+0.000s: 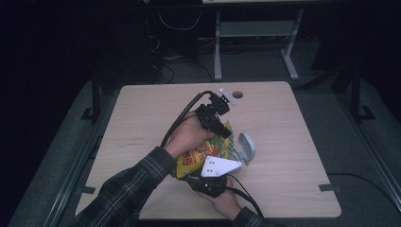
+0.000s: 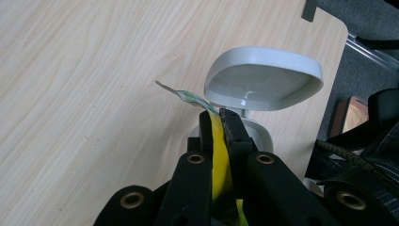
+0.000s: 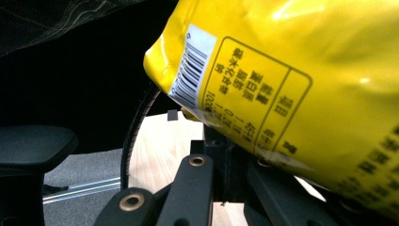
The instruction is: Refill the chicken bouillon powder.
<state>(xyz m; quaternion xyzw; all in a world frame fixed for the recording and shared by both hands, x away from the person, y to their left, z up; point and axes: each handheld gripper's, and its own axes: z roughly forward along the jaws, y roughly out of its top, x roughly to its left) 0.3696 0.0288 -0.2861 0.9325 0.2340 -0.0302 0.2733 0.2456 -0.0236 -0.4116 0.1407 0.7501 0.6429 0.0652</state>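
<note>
in the left gripper view the left gripper [image 2: 219, 123] has its two black jaws pressed nearly together on a thin yellow edge of the snack bag [image 2: 217, 155], with a torn green-and-silver strip of that bag sticking out past the tips toward 10 o'clock. in the right gripper view the right gripper [image 3: 221, 141] sits under the bag's lower corner, the barcode panel lying across its jaws; whether those jaws are clamped on the bag i cannot tell, since the bag hides the tips. from the high view the bag [image 1: 201, 156] is held up off the wooden table [image 1: 142, 113] near its centre, the left gripper [image 1: 222, 130] at the bag's 12 o'clock and the right gripper [image 1: 210, 182] at its 6 o'clock. a small grey bin with its lid flipped open [image 1: 246, 149] stands just beside the bag at 3 o'clock; in the left gripper view its lid [image 2: 263, 77] rises just beyond the jaw tips. plaid sleeves [image 1: 127, 184] come in from 7 o'clock.
</note>
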